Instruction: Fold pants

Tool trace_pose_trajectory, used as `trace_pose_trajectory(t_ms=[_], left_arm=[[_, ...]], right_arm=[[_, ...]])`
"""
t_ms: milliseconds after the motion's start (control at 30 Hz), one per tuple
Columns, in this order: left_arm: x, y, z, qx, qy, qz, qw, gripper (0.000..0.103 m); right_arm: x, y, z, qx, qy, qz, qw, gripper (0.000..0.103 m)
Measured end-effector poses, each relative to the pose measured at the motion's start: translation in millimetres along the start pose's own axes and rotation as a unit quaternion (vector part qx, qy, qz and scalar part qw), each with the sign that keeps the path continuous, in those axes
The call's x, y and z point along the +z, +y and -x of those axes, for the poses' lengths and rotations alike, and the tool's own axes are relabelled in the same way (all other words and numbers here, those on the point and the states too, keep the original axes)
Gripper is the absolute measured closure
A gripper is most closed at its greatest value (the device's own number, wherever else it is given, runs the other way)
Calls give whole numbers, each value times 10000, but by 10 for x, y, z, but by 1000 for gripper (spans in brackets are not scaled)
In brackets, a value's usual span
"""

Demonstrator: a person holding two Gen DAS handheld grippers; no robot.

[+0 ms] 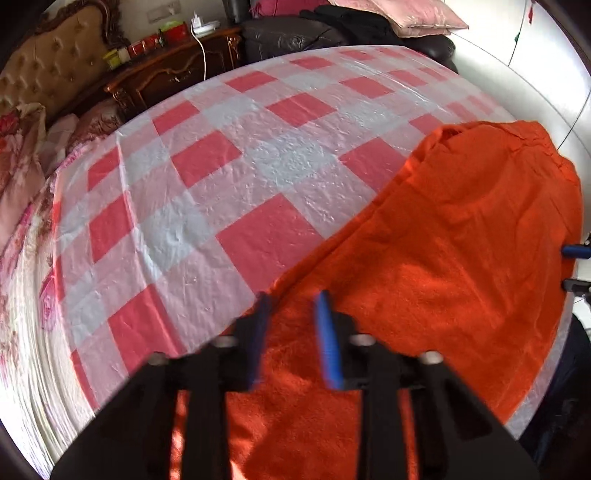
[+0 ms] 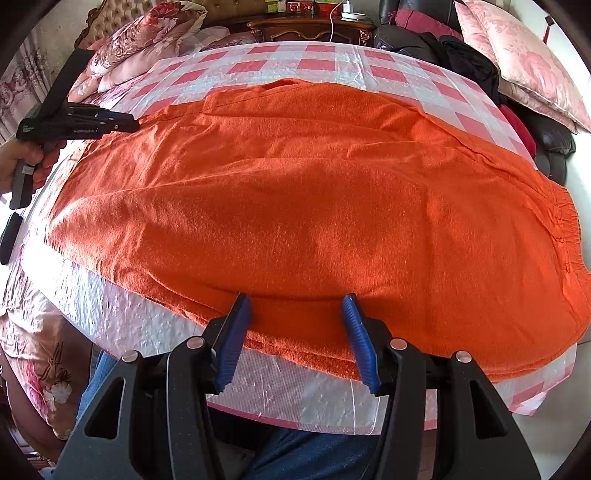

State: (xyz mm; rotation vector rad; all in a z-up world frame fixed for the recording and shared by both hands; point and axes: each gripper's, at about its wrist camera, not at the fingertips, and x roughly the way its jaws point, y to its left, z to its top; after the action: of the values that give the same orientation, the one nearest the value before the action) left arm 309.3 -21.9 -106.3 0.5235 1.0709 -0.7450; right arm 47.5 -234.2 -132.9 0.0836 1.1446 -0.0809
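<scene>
- The orange pants (image 2: 314,206) lay spread flat across a worktop covered with a pink-and-white checked plastic cloth (image 1: 229,177), lying along its near side, with the elasticated waistband (image 2: 565,221) at the right end in the right wrist view.
- The right hand-held gripper (image 2: 297,306) stood at the near edge of the pants, its blue-padded fingers (image 2: 236,332) spread wide apart and resting against the folded hem; nothing was clamped between them.
- The left hand-held gripper (image 1: 293,299) hovered over the far left end of the pants, its fingers (image 1: 327,339) parted with a clear gap and holding no cloth; motion blur softened its outline.
- In the right wrist view the left hand-held gripper (image 2: 122,123) appeared at the left edge of the garment, gripped by the person's hand (image 2: 22,162).
- Behind the worktop stood a dark wooden cabinet (image 2: 310,27), floral bedding (image 2: 140,40) and a pink pillow (image 2: 524,59).
</scene>
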Motion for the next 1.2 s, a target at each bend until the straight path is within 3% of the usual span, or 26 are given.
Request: trace_pose_trajectory(t_ms=[267,367,467,500,567,600,633,667,733,800,833,933,967,1000,1067,1200], left_arm=[[60,55,96,294,-370,222,9986,103],[33,61,-22,674,-336,309,9967,99],[-80,203,187,647,-726,840,9917,42],[-160,276,327,634,-980,1092,9871,42],[-439,521,668,782,-1371,1911,9688,42],[-627,638,842,877,-1612,2339,9548,40],[-958,792,1078,1039,-1932,2993,9286,38],[-1188,874,1209,1224,-2044,3417,9091,30],[-1846,951,1503,1734,-2324,4301,8549,26],[-2477,929,1632,1514,-2396,4924,8229,26],[-2698,924,1617,1293,-2332,5168,8135,27],[-3223,925,1424,175,-2274,5713,7884,29],[-3343,934,1370,-42,-2288,5816,7806,39],[-3431,936,1343,-155,-2292,5877,7758,45],[-3524,936,1278,-682,-2435,5893,7673,46],[-3654,1045,1027,-1730,-2583,6101,7287,46]], right_arm=[[2,6,4,-4,19,19,10000,51],[17,7,-2,-15,61,31,10000,51],[34,-12,5,53,102,-13,9999,51],[45,-11,21,39,99,-5,9999,51],[89,23,124,-47,-101,91,9999,51],[130,68,189,-36,-243,155,9996,51],[158,100,214,5,-314,188,9993,51],[213,171,241,112,-430,253,9987,50],[329,358,227,248,-554,467,9971,48],[492,674,152,451,-624,804,9938,47],[558,803,114,527,-640,944,9921,47],[826,1302,-59,690,-595,1360,9865,47],[941,1491,-141,831,-521,1454,9845,47],[1052,1678,-216,911,-474,1537,9828,47],[1220,1993,-323,988,-473,1701,9793,47],[1442,2551,-590,1151,-338,2007,9723,48]])
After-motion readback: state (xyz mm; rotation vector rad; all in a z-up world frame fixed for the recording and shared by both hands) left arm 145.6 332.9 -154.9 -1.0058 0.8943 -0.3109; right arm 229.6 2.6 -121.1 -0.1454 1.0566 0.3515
